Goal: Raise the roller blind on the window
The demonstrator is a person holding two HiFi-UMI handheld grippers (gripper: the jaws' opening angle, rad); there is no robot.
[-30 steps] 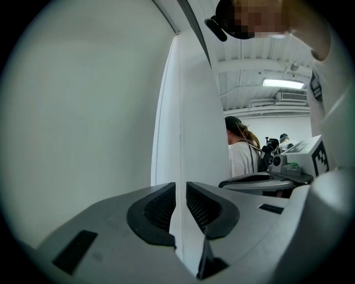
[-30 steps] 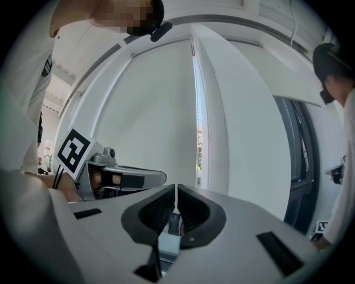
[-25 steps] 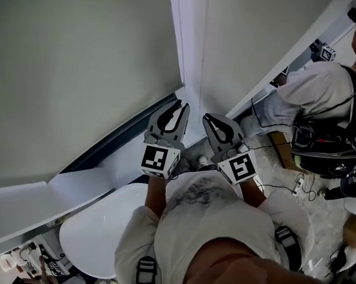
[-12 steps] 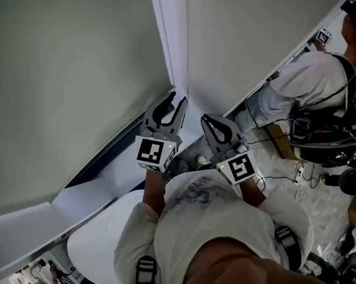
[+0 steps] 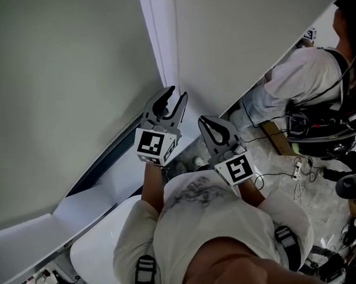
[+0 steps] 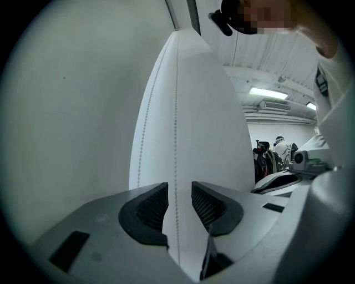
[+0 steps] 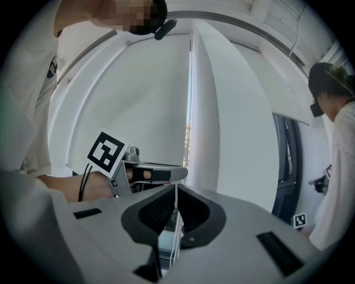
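Head view: roller blind [image 5: 63, 84] still down, fills 10 o'clock. Left tongs [image 5: 177, 96] and right tongs [image 5: 208, 124] side by side at centre.
Left gripper view: left tongs wide apart. Bead chain [image 6: 176, 138] runs free between pads, 12 to 6 o'clock.
Right gripper view: right tongs clamped on chain.
Step, I judge: hand-over-hand pull. Next, left regrips chain.
Change: left jaws just opened, right grip unchanged.

The head view is muted and evenly lit, and the pale grey-green fabric roller blind [image 5: 64, 96] shows only faint shadows. In the right gripper view a narrow bright gap [image 7: 188, 127] beside it is blown out. A long white ceiling strip lamp [image 6: 268, 92] glares. Both gripper views bulge and have black corners.
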